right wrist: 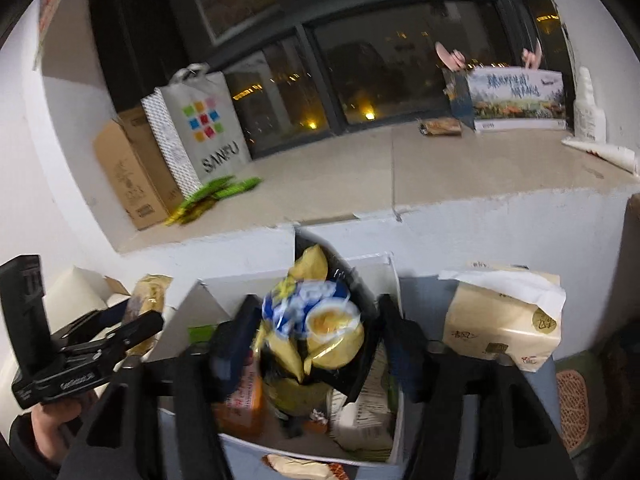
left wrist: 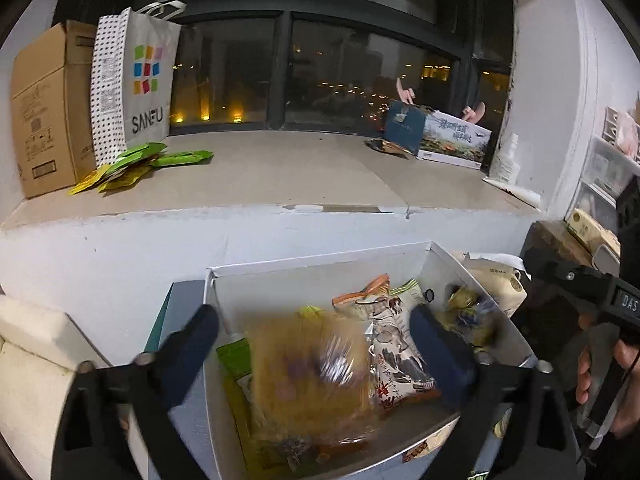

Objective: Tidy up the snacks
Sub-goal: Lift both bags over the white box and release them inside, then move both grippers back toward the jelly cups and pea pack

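An open white box (left wrist: 320,262) on the floor below a window ledge holds several snack packets. My left gripper (left wrist: 316,320) hangs over it with its jaws wide apart. A blurred orange-yellow packet (left wrist: 312,372) lies between and below its fingers, and neither pad touches it. My right gripper (right wrist: 316,320) is over the same box (right wrist: 372,260), also wide. A yellow and blue packet (right wrist: 328,320) with an egg picture sits between its fingers, with a gap on the right side. A white printed packet (left wrist: 400,352) lies in the box.
On the ledge (left wrist: 280,176) stand a cardboard box (left wrist: 44,108), a SANFU paper bag (left wrist: 140,80) with green packets (left wrist: 136,164) at its foot, and a printed carton (left wrist: 452,140) at the right. A tissue pack (right wrist: 500,320) stands right of the white box.
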The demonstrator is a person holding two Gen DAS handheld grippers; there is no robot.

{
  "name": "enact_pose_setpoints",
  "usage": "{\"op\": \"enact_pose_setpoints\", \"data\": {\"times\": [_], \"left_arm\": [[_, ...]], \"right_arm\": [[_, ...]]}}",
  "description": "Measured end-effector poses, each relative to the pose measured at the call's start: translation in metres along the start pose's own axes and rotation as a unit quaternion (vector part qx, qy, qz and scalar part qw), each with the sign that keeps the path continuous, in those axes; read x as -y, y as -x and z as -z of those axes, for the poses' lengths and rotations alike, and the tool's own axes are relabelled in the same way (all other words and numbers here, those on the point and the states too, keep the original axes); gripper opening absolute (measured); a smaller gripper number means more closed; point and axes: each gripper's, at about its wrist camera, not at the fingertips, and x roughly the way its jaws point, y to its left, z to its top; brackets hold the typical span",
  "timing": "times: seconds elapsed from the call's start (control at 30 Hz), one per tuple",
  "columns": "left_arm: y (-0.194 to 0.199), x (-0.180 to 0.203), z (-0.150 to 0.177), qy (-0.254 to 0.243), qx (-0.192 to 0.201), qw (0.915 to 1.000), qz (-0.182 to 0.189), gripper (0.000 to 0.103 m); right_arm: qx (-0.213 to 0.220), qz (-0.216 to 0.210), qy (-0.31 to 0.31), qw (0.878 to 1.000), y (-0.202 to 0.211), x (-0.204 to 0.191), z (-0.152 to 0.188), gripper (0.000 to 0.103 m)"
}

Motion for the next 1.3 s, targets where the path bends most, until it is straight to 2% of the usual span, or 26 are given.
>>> {"op": "enact_pose_setpoints", "data": {"times": [0.03,0.2,0.43,0.63,0.77,0.87,1.07,1.17,1.3], "left_arm": [[0.003,-0.001,0.0,0.006,0.001,1.0,0.006,0.103],[0.022,0.0,-0.002,0.016,0.008,0.9998,0.005,0.103],[0.082,0.019,0.005,-0.015,0.053,0.9984,0.011,0.103],[0.141,0.02,0.043,-0.008,0.078,0.9962,0.039,0.103],[0.17,0.016,0.082,0.012,0.081,0.9949,0.058,0.103],[0.181,0.02,0.114,0.014,0.069,0.9954,0.065,0.103],[0.186,0.027,0.156,0.021,0.042,0.9958,0.078,0.103],[0.186,0.033,0.157,0.011,0.044,0.9963,0.073,0.103],[0.188,0.039,0.157,0.007,0.048,0.9951,0.087,0.103]], "right_arm": [[0.005,-0.002,-0.004,1.0,0.002,0.002,0.0,0.103],[0.014,0.0,0.005,1.0,0.022,0.001,0.003,0.103],[0.033,-0.003,0.056,0.998,0.064,-0.026,0.006,0.103],[0.065,-0.016,0.1,0.993,0.12,-0.045,0.028,0.103],[0.081,-0.016,0.123,0.989,0.16,-0.048,0.062,0.103],[0.086,-0.015,0.104,0.991,0.179,-0.04,0.096,0.103],[0.043,-0.002,0.019,0.999,0.18,0.0,0.173,0.103],[0.018,0.004,-0.016,1.0,0.173,0.019,0.193,0.103],[0.011,0.013,-0.027,0.999,0.167,0.03,0.194,0.103]]}}
